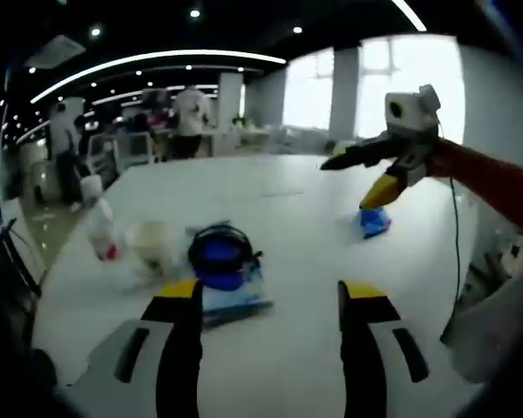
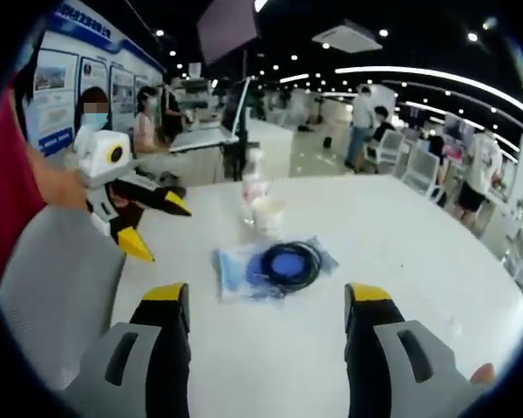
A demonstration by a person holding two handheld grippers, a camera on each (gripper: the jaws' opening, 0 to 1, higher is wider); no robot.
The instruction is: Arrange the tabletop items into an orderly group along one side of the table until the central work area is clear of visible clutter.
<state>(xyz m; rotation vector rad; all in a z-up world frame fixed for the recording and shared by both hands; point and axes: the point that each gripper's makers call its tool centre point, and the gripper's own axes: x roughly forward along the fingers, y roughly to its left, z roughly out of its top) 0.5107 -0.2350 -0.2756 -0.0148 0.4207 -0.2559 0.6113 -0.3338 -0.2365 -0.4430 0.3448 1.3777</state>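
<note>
Clutter is bunched around the cable coil; both tongs are spread and empty. Bottle beside the coil could be toppled.

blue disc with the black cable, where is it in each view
Left gripper view: the blue disc lies left of centre, just above the left jaw's tip.
Right gripper view: the blue disc lies near centre, above the gap between the jaws.
Shared landmark: the white cup beside it.
</note>
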